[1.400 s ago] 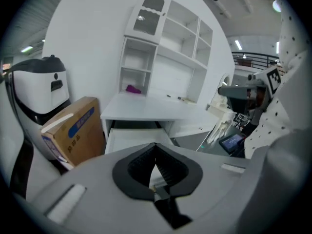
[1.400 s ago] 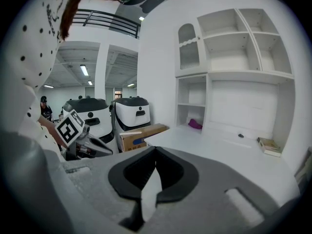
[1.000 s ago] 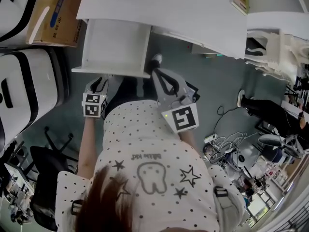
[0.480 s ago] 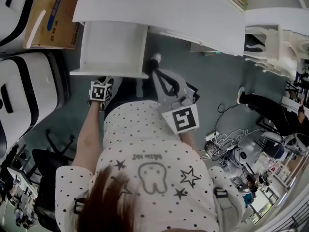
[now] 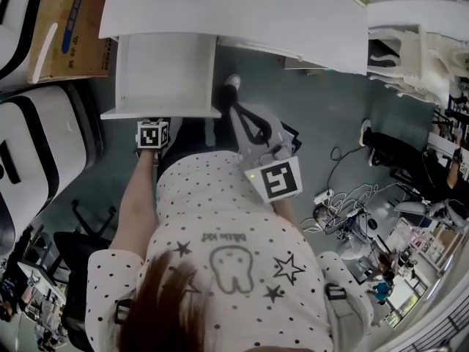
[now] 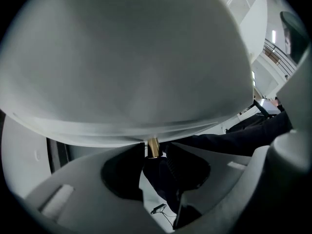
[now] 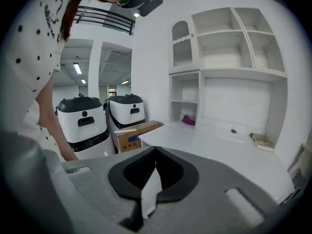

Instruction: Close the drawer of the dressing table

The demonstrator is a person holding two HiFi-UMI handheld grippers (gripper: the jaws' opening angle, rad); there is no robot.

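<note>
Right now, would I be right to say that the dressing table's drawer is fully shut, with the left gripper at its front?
Not quite: the head view shows the drawer pulled out of the dressing table, not shut. The left gripper is at its front; its jaws have just been opening, with the brass knob between them.

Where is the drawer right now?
Head view, left side: the drawer sticks out open from the dressing table, with the left hand-held gripper by its front edge.

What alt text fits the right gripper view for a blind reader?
The right gripper, jaws closed and empty, points over a white dressing table with open shelves; two white machines and a cardboard box stand at left.
</note>
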